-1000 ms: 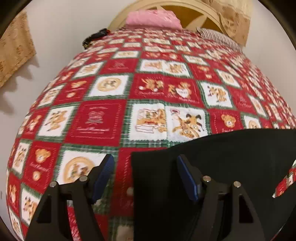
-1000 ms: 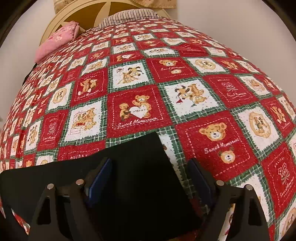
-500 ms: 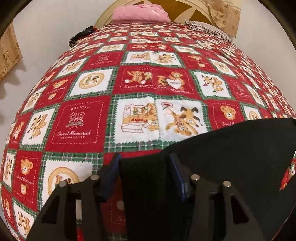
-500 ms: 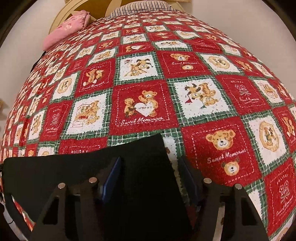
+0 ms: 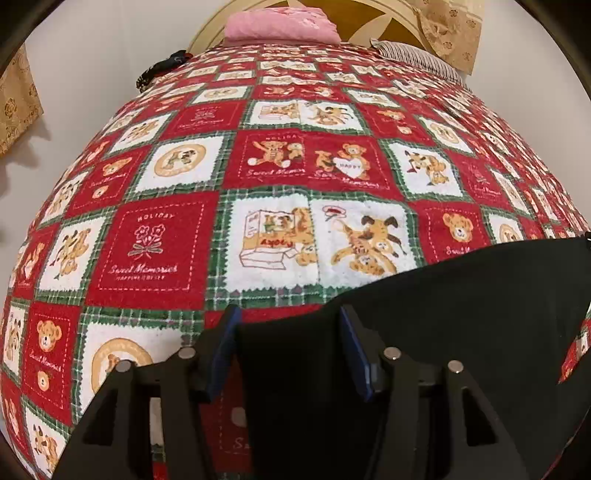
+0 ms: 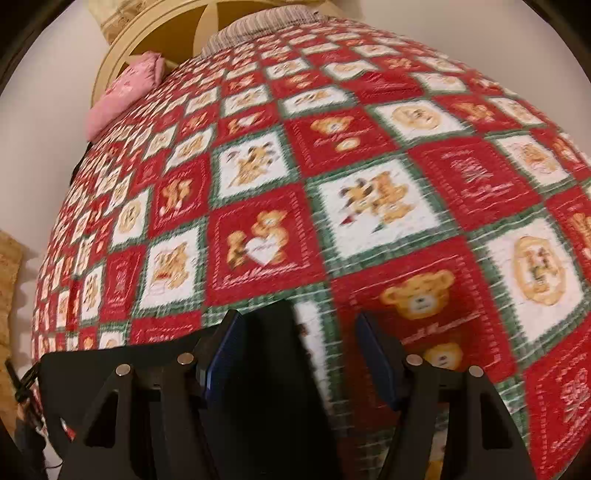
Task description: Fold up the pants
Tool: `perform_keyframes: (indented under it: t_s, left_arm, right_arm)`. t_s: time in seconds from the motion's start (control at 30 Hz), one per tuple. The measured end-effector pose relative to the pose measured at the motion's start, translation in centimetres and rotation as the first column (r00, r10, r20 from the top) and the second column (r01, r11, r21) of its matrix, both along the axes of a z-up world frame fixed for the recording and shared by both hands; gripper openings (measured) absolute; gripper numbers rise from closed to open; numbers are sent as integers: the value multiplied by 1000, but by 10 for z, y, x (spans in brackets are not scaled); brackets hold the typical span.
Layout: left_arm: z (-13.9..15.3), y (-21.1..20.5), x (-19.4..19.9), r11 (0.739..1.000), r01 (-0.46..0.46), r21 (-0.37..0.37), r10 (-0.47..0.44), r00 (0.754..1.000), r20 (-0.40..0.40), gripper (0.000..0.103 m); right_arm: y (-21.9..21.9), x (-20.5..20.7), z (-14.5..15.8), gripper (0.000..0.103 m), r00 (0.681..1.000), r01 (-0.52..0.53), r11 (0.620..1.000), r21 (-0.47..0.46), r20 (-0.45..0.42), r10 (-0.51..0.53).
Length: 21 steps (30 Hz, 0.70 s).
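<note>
Black pants (image 5: 461,314) lie flat on a red teddy-bear quilt (image 5: 159,251), filling the lower right of the left wrist view. My left gripper (image 5: 289,314) points down at their near left corner. Its jaws are half closed and astride the cloth: the left pad stands at the cloth's edge, the right pad over the cloth, nothing pinched. In the blurred right wrist view the pants (image 6: 258,387) end in a corner between the jaws of my right gripper (image 6: 299,317). The cloth lies by the left pad, and bare quilt (image 6: 406,206) shows before the right pad.
The bed runs away to a cream headboard (image 5: 369,22) with a pink pillow (image 5: 280,24) and a striped pillow (image 5: 417,55). A small black object (image 5: 162,66) lies at the bed's far left edge. White walls flank the bed. A patterned cloth (image 5: 18,99) hangs at left.
Both grippers' jaws have narrowed around the pants' corners. The right gripper has swung sideways, so the pants' corner now sits nearer its left pad.
</note>
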<state>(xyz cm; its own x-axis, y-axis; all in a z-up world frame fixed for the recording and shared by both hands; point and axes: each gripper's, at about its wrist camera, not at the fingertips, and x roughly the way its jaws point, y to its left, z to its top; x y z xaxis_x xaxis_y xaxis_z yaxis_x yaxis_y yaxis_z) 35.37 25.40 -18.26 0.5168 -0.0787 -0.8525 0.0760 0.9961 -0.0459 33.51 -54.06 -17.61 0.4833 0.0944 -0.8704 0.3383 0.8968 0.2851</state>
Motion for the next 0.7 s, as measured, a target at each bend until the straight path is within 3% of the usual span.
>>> perform_keyframes:
  t_s: [0.03,0.1,0.17,0.2,0.27,0.37,0.47,0.7]
  left_arm:
    - [0,-1,1,1000,1,4,-1,1000,-2,56]
    - [2,-3,2,1000,12,15,-12,1000,-5,52]
    - [5,-7,2,999,45,2,-45,999,-6,22]
    - [6,-9,2,998,58,-11,-58,998,-4,15]
    - [9,-15,1,998,62,27,-63,998,15,14]
    - [17,-19,-5,996,69,55,-72,996,52,13]
    - [32,-12,-14,998,64,25,-66,991,120,13]
    - [68,3,-53,993,100,-60,-78,953,293,13]
  right_arm:
    - [4,2,-1,65,1000,-20,1000,-6,-6,20]
    - [17,7,-4,51,998,-61,998,-26,-27,61]
    - [23,7,-3,27,998,-60,995,-84,-41,56]
    - [23,6,-2,21,998,-58,995,-77,-32,56]
    - [26,0,7,9,998,-53,995,-80,14,54]
    - [35,-17,28,8,993,-53,994,-99,104,63]
    - [43,-40,51,7,975,-65,991,-118,204,88]
    - [56,-118,100,7,876,-53,987,-151,468,119]
